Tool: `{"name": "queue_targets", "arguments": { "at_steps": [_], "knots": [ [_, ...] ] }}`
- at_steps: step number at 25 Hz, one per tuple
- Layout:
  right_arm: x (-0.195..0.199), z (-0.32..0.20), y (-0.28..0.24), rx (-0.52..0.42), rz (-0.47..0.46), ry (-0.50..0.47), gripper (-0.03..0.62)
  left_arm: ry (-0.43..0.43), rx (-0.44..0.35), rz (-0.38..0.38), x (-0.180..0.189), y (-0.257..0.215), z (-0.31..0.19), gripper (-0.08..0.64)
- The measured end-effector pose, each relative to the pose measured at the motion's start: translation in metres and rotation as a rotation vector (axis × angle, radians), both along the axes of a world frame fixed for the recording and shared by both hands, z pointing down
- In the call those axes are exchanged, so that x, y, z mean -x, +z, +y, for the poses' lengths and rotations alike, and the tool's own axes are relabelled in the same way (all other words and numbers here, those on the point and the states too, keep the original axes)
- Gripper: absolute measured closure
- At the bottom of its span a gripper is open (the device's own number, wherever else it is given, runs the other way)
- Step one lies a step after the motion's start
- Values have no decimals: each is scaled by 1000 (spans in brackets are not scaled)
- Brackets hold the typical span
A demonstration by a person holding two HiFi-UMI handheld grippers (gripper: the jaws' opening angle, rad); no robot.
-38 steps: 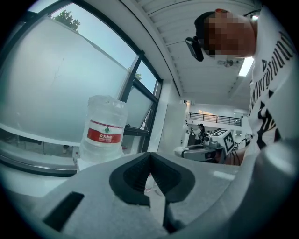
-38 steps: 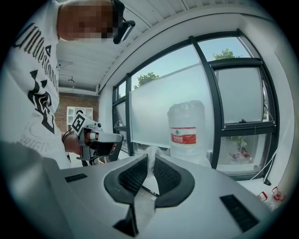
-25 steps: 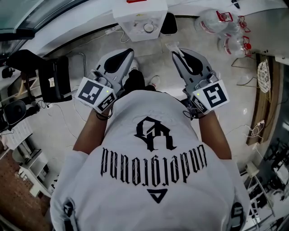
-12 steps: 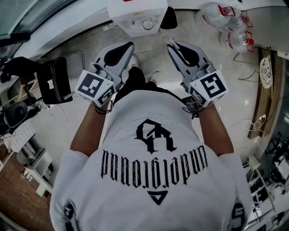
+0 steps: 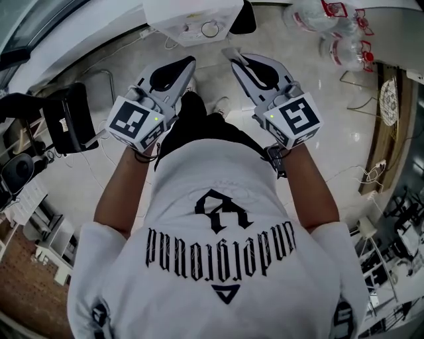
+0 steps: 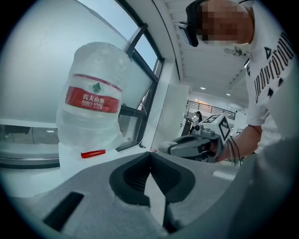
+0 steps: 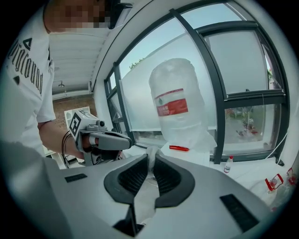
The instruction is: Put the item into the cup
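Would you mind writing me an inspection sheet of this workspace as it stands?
Surface: white dispenser top, only partly in view.
Job's things: white crumpled item between the right gripper's jaws; round rim on the dispenser top, possibly the cup.
Clutter: plastic bottles to the right; small bottle by the window.
Grippers: left gripper shut, nothing in it; right gripper shut on the white crumpled item.
Cables: thin cables lying on the floor.
Surroundings: large water bottle, windows, glossy floor.
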State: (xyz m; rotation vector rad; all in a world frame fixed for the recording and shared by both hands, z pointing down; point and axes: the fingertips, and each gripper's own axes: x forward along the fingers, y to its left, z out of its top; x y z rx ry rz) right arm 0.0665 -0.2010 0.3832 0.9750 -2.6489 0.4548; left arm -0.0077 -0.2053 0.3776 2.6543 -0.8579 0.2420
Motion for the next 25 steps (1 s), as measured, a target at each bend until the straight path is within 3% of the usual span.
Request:
{"name": "queue_targets", "arguments": {
  "at_steps": [10, 25],
  "knots": [
    [11, -24, 63, 19, 57, -33, 546, 41, 45, -22, -16, 65, -24, 548],
    [9, -64, 200, 172, 81, 18, 546, 81, 105, -123, -15, 188, -57, 548]
  ]
}}
